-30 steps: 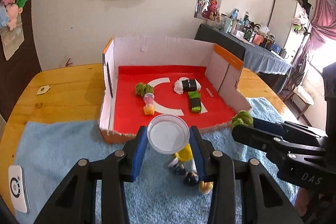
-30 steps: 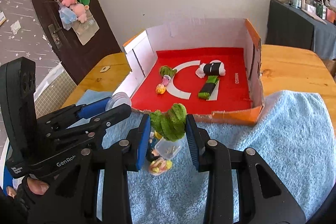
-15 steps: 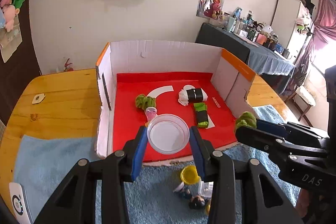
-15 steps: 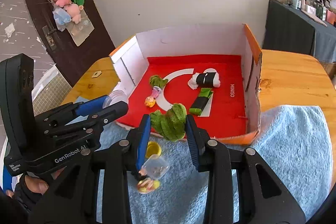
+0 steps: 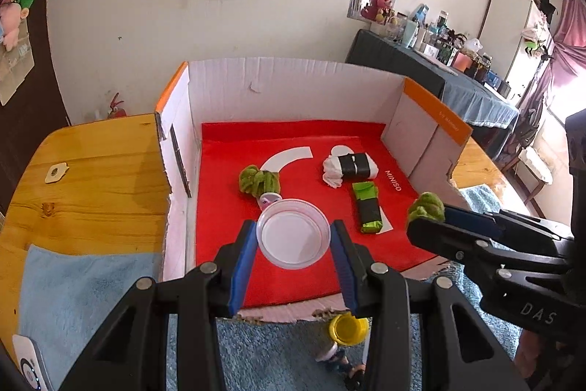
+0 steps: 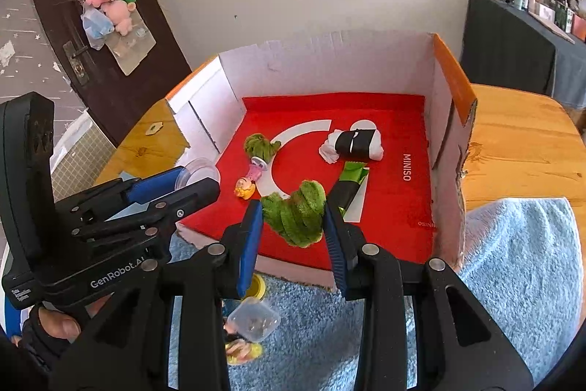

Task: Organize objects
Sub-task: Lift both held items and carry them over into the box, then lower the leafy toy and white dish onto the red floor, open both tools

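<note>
Pink figurine [image 5: 270, 198] half behind lid [image 5: 293, 233]

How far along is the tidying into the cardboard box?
Done: a black-banded white roll and other small toys lie in the red-floored cardboard box. In hand: a clear round plastic lid and a green plush toy. Left: a yellow-capped figure on the blue towel.

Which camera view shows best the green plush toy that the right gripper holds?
The right wrist view: the green plush toy sits centred between the blue pads, fully visible. The left wrist view shows only its tip above the right gripper's fingers.
</note>
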A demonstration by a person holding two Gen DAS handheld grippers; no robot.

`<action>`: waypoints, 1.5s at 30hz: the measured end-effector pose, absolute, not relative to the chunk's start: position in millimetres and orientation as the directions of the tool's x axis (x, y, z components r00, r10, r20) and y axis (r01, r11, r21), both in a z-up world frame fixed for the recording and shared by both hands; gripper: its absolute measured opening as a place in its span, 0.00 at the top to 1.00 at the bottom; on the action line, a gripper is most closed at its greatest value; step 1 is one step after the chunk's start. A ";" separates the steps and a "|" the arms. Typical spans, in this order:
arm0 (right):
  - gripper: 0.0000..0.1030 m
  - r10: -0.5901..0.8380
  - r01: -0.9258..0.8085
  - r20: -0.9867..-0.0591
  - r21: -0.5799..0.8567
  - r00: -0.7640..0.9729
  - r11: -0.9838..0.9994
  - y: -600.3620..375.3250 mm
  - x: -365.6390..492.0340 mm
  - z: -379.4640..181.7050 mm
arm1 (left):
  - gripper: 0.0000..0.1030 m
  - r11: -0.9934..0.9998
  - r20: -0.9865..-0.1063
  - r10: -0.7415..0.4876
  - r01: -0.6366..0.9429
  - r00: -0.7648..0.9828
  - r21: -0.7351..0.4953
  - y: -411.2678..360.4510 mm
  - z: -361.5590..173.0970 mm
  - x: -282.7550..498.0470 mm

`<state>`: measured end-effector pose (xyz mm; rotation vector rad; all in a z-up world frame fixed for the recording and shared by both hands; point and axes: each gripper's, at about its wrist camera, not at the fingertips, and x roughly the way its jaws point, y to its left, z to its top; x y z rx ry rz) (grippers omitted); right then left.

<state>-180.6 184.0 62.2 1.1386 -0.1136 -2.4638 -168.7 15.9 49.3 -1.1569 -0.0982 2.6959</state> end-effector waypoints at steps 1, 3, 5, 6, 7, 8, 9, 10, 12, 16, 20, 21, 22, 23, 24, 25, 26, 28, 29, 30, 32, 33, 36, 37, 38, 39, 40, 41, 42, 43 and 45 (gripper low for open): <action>0.69 -0.407 0.341 -0.713 0.245 -0.570 -0.908 183.0 -182.5 60.3 | 0.58 -0.977 -0.715 0.214 -0.162 -0.666 -0.141 16.1 47.3 -170.1; 0.69 -0.407 0.344 -0.723 0.244 -0.559 -0.907 180.9 -186.1 56.8 | 0.58 -0.977 -0.729 0.211 -0.161 -0.652 -0.139 16.4 41.8 -173.4; 0.69 -0.407 0.347 -0.734 0.245 -0.544 -0.905 178.3 -190.1 51.9 | 0.58 -0.977 -0.743 0.210 -0.156 -0.635 -0.143 15.6 35.4 -176.8; 0.69 -0.408 0.348 -0.737 0.246 -0.539 -0.905 177.6 -191.6 50.2 | 0.58 -0.977 -0.746 0.212 -0.155 -0.631 -0.146 15.3 33.5 -177.6; 0.69 -0.408 0.350 -0.741 0.246 -0.533 -0.904 176.4 -193.5 48.0 | 0.58 -0.977 -0.749 0.214 -0.154 -0.627 -0.150 14.7 31.2 -178.5; 0.69 -0.408 0.352 -0.745 0.246 -0.527 -0.903 175.2 -195.4 46.1 | 0.58 -0.977 -0.753 0.214 -0.153 -0.622 -0.151 14.4 29.2 -179.5; 0.69 -0.408 0.353 -0.749 0.246 -0.522 -0.903 174.4 -196.9 44.5 | 0.58 -0.977 -0.757 0.213 -0.153 -0.618 -0.150 13.8 27.7 -180.2; 0.69 -0.408 0.354 -0.753 0.246 -0.516 -0.902 173.2 -198.9 42.4 | 0.58 -0.977 -0.761 0.212 -0.153 -0.613 -0.149 13.7 26.1 -181.2; 0.69 -0.407 0.356 -0.761 0.246 -0.506 -0.902 171.2 -202.6 38.5 | 0.58 -0.977 -0.766 0.210 -0.152 -0.607 -0.148 13.0 23.2 -182.3; 0.69 -0.405 0.358 -0.774 0.247 -0.486 -0.901 168.6 -208.7 31.1 | 0.58 -0.977 -0.780 0.211 -0.153 -0.589 -0.149 14.9 16.9 -186.8; 0.69 -0.405 0.357 -0.786 0.251 -0.468 -0.900 167.3 -214.5 25.6 | 0.58 -0.978 -0.789 0.208 -0.150 -0.579 -0.148 15.5 11.8 -191.9; 0.69 -0.404 0.357 -0.788 0.251 -0.464 -0.900 167.0 -215.9 24.6 | 0.58 -0.978 -0.791 0.208 -0.149 -0.575 -0.149 15.5 10.4 -193.3; 0.69 -0.402 0.357 -0.794 0.250 -0.457 -0.900 166.5 -217.8 23.0 | 0.58 -0.978 -0.793 0.207 -0.149 -0.574 -0.147 15.3 9.8 -193.8; 0.69 -0.399 0.356 -0.797 0.249 -0.452 -0.901 166.3 -219.4 21.5 | 0.58 -0.978 -0.794 0.206 -0.149 -0.572 -0.146 15.6 8.9 -195.1; 0.69 -0.396 0.356 -0.803 0.246 -0.446 -0.901 165.8 -221.1 19.8 | 0.58 -0.978 -0.796 0.207 -0.150 -0.569 -0.146 15.9 8.1 -196.4; 0.69 -0.394 0.356 -0.806 0.247 -0.441 -0.901 165.8 -222.6 18.1 | 0.58 -0.977 -0.798 0.208 -0.152 -0.566 -0.148 15.6 8.1 -197.0; 0.69 -0.392 0.355 -0.810 0.246 -0.436 -0.902 165.7 -223.6 16.1 | 0.58 -0.977 -0.800 0.209 -0.152 -0.563 -0.149 15.5 7.7 -197.4; 0.69 -0.385 0.350 -0.816 0.242 -0.431 -0.905 166.0 -226.0 14.0 | 0.58 -0.977 -0.806 0.211 -0.155 -0.554 -0.150 16.8 6.0 -201.0; 0.69 -0.383 0.348 -0.817 0.241 -0.431 -0.906 166.7 -227.3 13.3 | 0.58 -0.976 -0.807 0.214 -0.155 -0.551 -0.153 17.2 4.8 -202.3; 0.69 -0.381 0.344 -0.817 0.240 -0.432 -0.908 167.8 -228.2 12.9 | 0.58 -0.976 -0.806 0.214 -0.156 -0.551 -0.153 17.6 4.5 -203.9; 0.69 -0.370 0.335 -0.818 0.232 -0.441 -0.913 169.8 -229.3 12.9 | 0.58 -0.976 -0.807 0.214 -0.156 -0.551 -0.152 17.5 4.0 -203.9; 0.69 -0.358 0.329 -0.818 0.221 -0.450 -0.918 170.9 -229.8 13.0 | 0.58 -0.976 -0.807 0.214 -0.155 -0.551 -0.153 17.5 3.8 -203.9; 0.69 -0.332 0.310 -0.819 0.200 -0.469 -0.930 175.4 -232.2 13.1 | 0.58 -0.977 -0.807 0.212 -0.154 -0.551 -0.151 18.0 3.6 -205.8; 0.69 -0.327 0.305 -0.819 0.196 -0.472 -0.932 176.5 -232.8 13.3 | 0.58 -0.977 -0.807 0.211 -0.153 -0.552 -0.150 18.4 3.4 -206.8; 0.69 -0.320 0.299 -0.817 0.191 -0.479 -0.935 178.2 -233.7 13.5 | 0.58 -0.977 -0.807 0.208 -0.152 -0.553 -0.148 19.1 3.3 -208.0; 0.69 -0.314 0.292 -0.817 0.187 -0.484 -0.938 180.2 -234.4 14.0 | 0.58 -0.977 -0.806 0.207 -0.151 -0.554 -0.148 19.4 3.6 -208.8; 0.69 -0.308 0.285 -0.816 0.184 -0.490 -0.941 182.0 -235.3 14.3 | 0.58 -0.977 -0.806 0.208 -0.150 -0.554 -0.149 19.9 3.4 -210.0; 0.69 -0.303 0.280 -0.815 0.181 -0.494 -0.943 183.4 -236.4 14.5 | 0.58 -0.977 -0.805 0.209 -0.150 -0.555 -0.150 20.4 3.4 -211.1; 0.69 -0.301 0.276 -0.816 0.181 -0.494 -0.944 184.1 -237.6 14.6 | 0.58 -0.978 -0.805 0.207 -0.150 -0.556 -0.149 21.0 3.1 -212.4; 0.69 -0.300 0.273 -0.815 0.182 -0.496 -0.945 184.7 -238.4 15.0 | 0.58 -0.978 -0.805 0.206 -0.149 -0.556 -0.147 21.4 2.9 -213.9; 0.69 -0.298 0.267 -0.814 0.182 -0.499 -0.946 186.2 -240.2 14.9 | 0.58 -0.979 -0.806 0.202 -0.145 -0.557 -0.145 22.1 2.0 -216.5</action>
